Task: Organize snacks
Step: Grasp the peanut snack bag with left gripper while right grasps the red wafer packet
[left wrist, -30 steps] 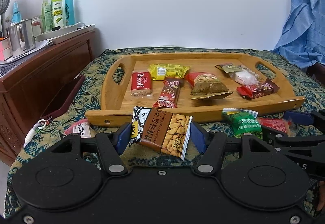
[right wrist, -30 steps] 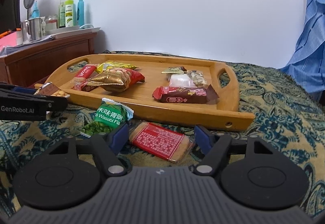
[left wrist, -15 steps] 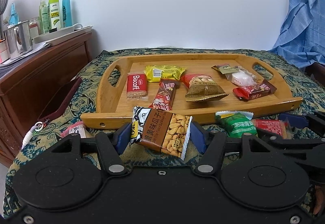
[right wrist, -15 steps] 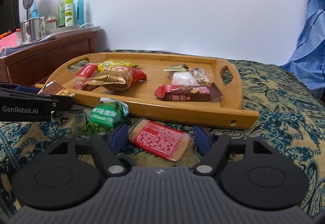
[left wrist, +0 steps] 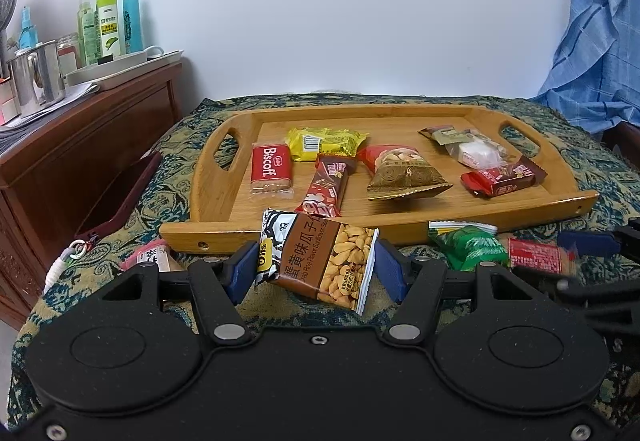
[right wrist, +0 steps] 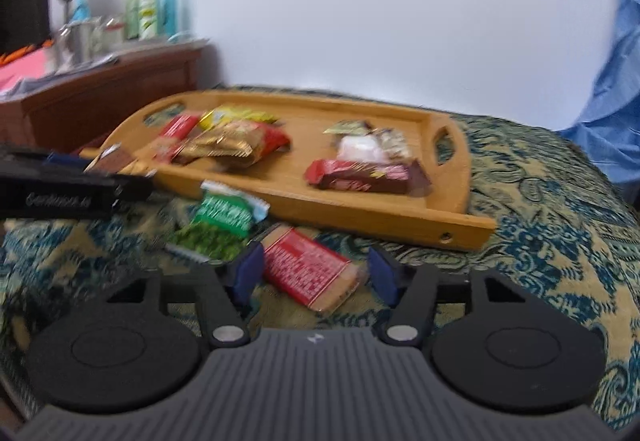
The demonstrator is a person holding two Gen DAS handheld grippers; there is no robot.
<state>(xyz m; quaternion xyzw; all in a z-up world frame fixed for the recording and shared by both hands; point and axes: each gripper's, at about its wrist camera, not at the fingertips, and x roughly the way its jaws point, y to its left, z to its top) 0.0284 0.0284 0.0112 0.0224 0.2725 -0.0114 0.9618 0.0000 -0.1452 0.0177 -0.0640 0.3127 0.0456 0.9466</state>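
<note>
Blurred green packet (right wrist: 224, 217), lettering unreadable

My right hand-held gripper (right wrist: 310, 273) has crept closer to the wooden tray (right wrist: 460, 219), its jaws opening around the red biscuit pack (right wrist: 310, 275). The green wasabi-pea packet (right wrist: 224, 217) now lies tipped nearer the tray.

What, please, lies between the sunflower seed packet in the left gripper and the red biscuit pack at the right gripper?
A green wasabi pea packet lies on the cloth between them, in the left wrist view.
</note>
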